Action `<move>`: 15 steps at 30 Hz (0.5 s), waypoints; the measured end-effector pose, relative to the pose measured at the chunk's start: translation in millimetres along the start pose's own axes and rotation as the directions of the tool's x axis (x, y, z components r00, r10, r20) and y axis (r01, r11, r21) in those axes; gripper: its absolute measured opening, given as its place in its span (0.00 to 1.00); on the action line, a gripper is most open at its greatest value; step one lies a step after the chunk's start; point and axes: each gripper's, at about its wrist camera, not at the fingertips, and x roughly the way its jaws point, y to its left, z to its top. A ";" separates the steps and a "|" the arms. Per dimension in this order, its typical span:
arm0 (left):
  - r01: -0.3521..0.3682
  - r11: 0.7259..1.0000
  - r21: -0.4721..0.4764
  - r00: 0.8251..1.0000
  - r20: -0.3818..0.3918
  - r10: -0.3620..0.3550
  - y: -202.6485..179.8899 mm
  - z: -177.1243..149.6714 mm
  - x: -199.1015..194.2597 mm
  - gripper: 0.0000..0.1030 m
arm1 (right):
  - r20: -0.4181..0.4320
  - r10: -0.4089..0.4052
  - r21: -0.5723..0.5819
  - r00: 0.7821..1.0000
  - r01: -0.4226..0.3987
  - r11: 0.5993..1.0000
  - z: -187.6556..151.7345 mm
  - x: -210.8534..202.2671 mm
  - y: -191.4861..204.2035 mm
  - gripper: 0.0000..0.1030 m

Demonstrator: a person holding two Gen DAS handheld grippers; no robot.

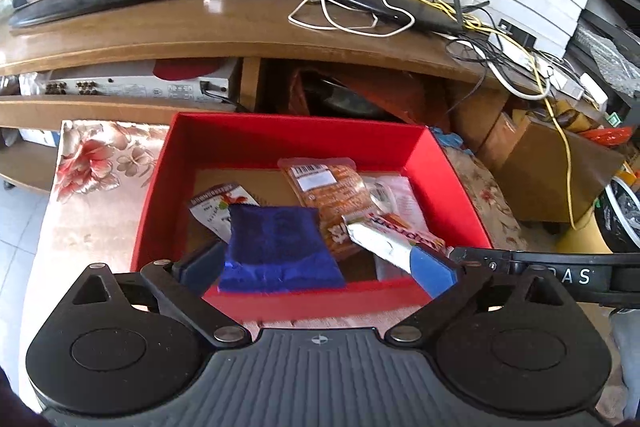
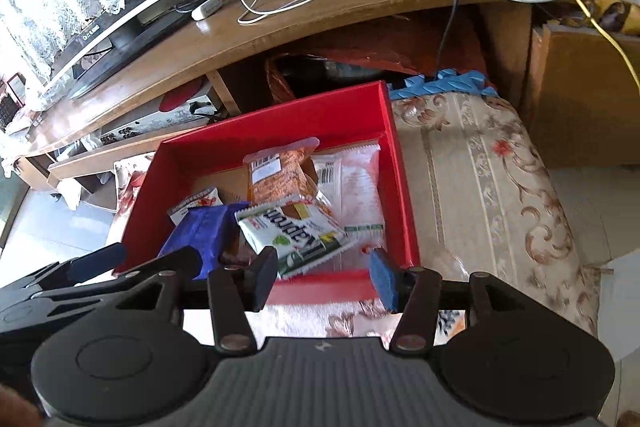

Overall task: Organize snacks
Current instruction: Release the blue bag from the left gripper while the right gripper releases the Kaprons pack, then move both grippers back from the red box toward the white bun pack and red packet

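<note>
A red box [image 1: 256, 135] [image 2: 280, 123] sits on a floral cloth and holds several snack packets. A blue packet [image 1: 276, 247] [image 2: 200, 231] lies at the box's near edge, between the wide-apart fingers of my left gripper [image 1: 316, 267], which is open. A white and green packet [image 2: 296, 231] [image 1: 384, 239] lies tilted over the near edge between the spread fingers of my right gripper [image 2: 324, 275], also open. An orange packet [image 1: 328, 191] [image 2: 280, 179] and a clear pale packet [image 2: 356, 183] lie behind them.
A wooden TV stand [image 1: 240, 35] with a TV, a router [image 1: 396, 7] and tangled cables rises behind the box. The floral cloth [image 2: 480, 179] spreads to the right of the box. Cardboard boxes [image 1: 552, 167] stand at the right.
</note>
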 end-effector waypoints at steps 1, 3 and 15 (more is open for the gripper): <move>0.003 1.000 0.004 1.000 0.000 -0.003 -1.3 -2.0 -1.8 0.98 | 0.000 0.000 0.003 1.000 0.000 1.000 -2.3 -2.6 -0.9 0.50; 0.009 1.000 0.015 1.000 -0.001 -0.009 -4.9 -7.0 -6.0 0.99 | 0.001 0.001 0.007 1.000 -0.001 1.000 -8.0 -8.0 -2.9 0.51; 0.044 0.998 0.052 0.998 -0.037 -0.043 -21.4 -36.7 -20.7 1.00 | -0.015 -0.024 0.021 1.000 0.024 0.999 -48.5 -36.9 -16.3 0.51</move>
